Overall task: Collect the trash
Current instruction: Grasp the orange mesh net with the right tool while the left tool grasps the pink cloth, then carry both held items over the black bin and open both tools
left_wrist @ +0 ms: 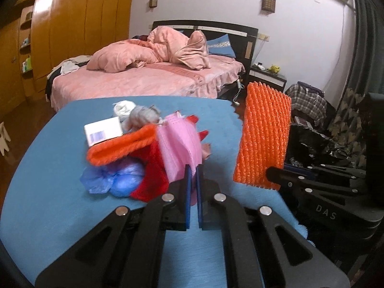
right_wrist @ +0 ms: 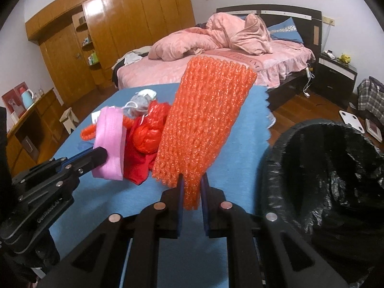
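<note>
My left gripper (left_wrist: 194,168) is shut on a pink foam net sleeve (left_wrist: 178,144) and holds it above the trash pile; it also shows in the right wrist view (right_wrist: 111,144). My right gripper (right_wrist: 192,180) is shut on an orange foam net (right_wrist: 201,117), held upright above the blue table (right_wrist: 240,148), left of the black-lined trash bin (right_wrist: 331,168). The orange net also shows in the left wrist view (left_wrist: 262,134). On the table lie another orange net (left_wrist: 120,147), a red bag (right_wrist: 151,129), a blue bag (left_wrist: 115,177), a white box (left_wrist: 103,130) and grey and white wads (left_wrist: 141,116).
A bed with pink bedding (left_wrist: 153,72) stands behind the table. A wooden wardrobe (right_wrist: 120,24) lines the left wall. A nightstand (right_wrist: 336,76) and a plaid bag (right_wrist: 372,98) are on the right, with a white scale (right_wrist: 352,117) on the floor.
</note>
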